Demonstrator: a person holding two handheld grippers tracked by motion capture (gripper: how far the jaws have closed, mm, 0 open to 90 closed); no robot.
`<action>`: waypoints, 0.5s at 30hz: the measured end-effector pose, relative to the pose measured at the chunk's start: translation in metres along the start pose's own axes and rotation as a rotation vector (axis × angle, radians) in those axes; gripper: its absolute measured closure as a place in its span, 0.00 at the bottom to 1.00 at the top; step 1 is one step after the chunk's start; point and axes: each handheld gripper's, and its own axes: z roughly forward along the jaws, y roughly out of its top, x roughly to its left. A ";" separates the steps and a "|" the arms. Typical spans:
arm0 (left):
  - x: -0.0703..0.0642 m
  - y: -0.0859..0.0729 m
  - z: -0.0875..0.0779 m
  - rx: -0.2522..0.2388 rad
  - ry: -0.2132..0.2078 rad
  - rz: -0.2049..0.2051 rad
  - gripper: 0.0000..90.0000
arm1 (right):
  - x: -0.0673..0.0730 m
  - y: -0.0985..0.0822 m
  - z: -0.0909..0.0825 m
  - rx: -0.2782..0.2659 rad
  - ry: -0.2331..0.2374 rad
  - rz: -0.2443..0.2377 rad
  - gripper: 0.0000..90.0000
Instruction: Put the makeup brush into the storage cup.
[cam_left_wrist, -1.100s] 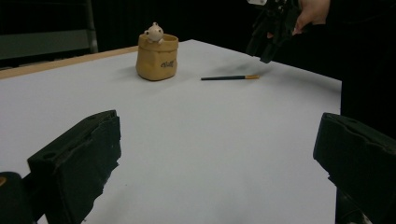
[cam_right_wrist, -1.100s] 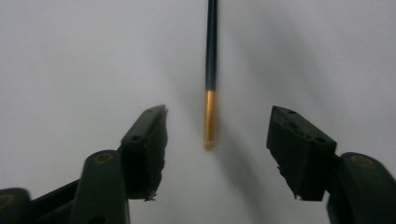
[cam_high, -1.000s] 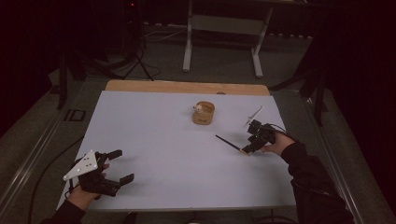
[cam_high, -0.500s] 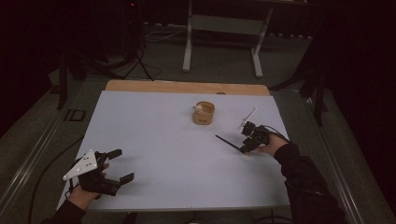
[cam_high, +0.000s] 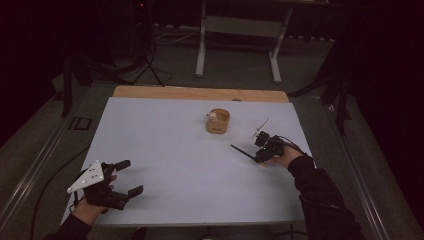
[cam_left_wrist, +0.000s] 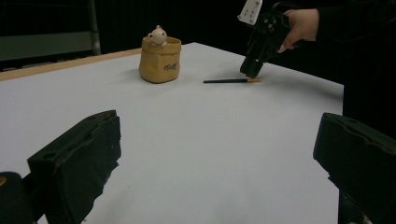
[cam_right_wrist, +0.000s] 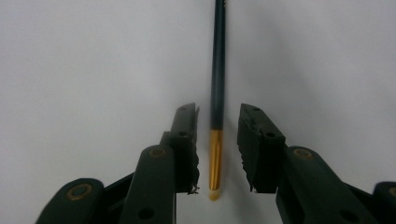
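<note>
- Right gripper (cam_right_wrist: 216, 140): its jaws have just been closing and now stand narrow, one on each side of the gold-tipped end of the pencil (cam_right_wrist: 217, 84). A sliver of table shows between each pad and the shaft, so the pads do not yet press on it.
- Pencil: a dark, slim shaft with a gold end, lying flat on the white table (cam_high: 165, 150), near the right edge as the high view shows it (cam_high: 246, 152), and well apart from the cup.
- Meaning for the work: the grasp appears to be at its closing step; the jaws are lined up along the shaft, and a little more closure should pinch the gold end.
- Left gripper (cam_high: 122, 177): held at the near left corner of the table, jaws wide with nothing between them.
- Cup (cam_high: 218, 121): a small tan cup with a pale figure at its rim, standing upright toward the far middle of the table; untouched.
- Change from the earlier frame: the right gripper sat farther toward the right edge, beside the pencil's end; it has since come down over that end, while the left gripper, the cup and the pencil lie as they did.
</note>
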 end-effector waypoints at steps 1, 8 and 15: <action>0.000 0.000 0.000 -0.001 0.000 -0.001 0.02 | 0.000 0.000 0.001 0.005 -0.001 0.002 0.77; 0.001 0.000 0.001 0.005 -0.003 -0.001 0.02 | 0.001 0.000 0.006 0.010 -0.011 -0.010 0.78; 0.001 0.000 0.000 0.003 -0.003 -0.002 0.02 | 0.002 0.000 0.009 0.027 -0.021 -0.014 0.82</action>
